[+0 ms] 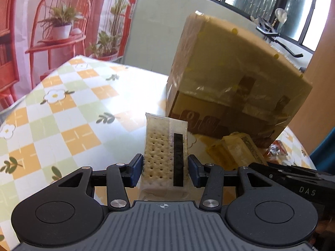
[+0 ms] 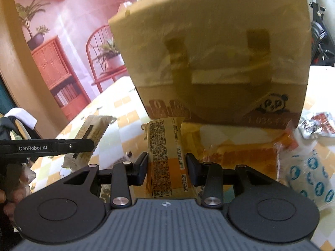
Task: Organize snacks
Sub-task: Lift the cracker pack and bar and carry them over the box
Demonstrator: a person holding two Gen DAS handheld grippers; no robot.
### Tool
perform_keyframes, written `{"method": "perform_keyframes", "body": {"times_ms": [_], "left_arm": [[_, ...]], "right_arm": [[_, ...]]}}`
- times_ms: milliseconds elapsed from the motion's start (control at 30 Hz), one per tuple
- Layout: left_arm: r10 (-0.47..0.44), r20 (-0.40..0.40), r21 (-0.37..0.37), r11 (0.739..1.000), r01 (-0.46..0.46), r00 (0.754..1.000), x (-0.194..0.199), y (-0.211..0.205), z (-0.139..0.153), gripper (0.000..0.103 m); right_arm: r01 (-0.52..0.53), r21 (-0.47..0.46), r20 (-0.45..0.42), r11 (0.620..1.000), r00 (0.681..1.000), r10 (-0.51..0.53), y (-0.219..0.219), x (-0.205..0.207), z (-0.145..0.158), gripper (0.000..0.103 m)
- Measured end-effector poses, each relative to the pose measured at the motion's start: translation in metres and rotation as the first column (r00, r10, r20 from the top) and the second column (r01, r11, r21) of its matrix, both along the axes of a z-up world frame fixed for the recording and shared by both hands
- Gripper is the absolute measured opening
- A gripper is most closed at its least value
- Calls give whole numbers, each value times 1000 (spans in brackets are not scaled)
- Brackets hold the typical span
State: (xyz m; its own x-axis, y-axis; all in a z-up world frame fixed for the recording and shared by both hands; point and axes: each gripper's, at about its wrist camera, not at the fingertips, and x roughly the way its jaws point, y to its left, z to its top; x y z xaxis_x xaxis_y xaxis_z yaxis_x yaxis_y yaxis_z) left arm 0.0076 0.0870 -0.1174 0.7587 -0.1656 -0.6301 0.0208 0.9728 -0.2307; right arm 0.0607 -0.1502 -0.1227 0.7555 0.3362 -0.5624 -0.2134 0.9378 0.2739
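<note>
The left gripper (image 1: 165, 168) has its blue-padded jaws pressed against the two long sides of a clear-wrapped cracker packet (image 1: 165, 156), which stands lifted above the table (image 1: 69, 113), its far end pointing toward the cardboard box (image 1: 236, 79). The crackers show pale and dotted through the wrapper, with a black strip down one side. The table wears a checked cloth of orange, green and white squares with small flowers.

The right gripper (image 2: 165, 168) is clamped on a yellow snack bar (image 2: 166, 156), printed side up with small text, a barcode and a QR mark; the bar also points toward the box, which fills most of the right wrist view. The box stands on the table, wrapped in glossy tape, with a panda drawing (image 2: 274, 104) low on its near face.

On the cloth in front of the box, toward the right edge, lie an orange packet (image 2: 247, 152), a white wrapper with blue rings (image 2: 312, 177) and a crumpled red and white wrapper (image 2: 318, 125). From the right wrist view the left gripper shows at the left, the cracker packet (image 2: 92, 133) in it. Behind the table hangs a backdrop of red chairs and potted plants (image 1: 60, 25).
</note>
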Motion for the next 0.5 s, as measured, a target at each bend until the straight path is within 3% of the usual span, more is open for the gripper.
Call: {"method": "perform_keyframes", "body": {"times_ms": [233, 500], "left_arm": [[-54, 124, 22, 998, 52, 991, 7, -11, 44, 49], [-125, 300, 17, 992, 126, 946, 40, -38, 114, 49]], "right_arm": [[5, 0, 102, 1000, 995, -5, -8, -5, 34, 41], [-5, -5, 321, 1000, 947, 6, -17, 2, 108, 41]]}}
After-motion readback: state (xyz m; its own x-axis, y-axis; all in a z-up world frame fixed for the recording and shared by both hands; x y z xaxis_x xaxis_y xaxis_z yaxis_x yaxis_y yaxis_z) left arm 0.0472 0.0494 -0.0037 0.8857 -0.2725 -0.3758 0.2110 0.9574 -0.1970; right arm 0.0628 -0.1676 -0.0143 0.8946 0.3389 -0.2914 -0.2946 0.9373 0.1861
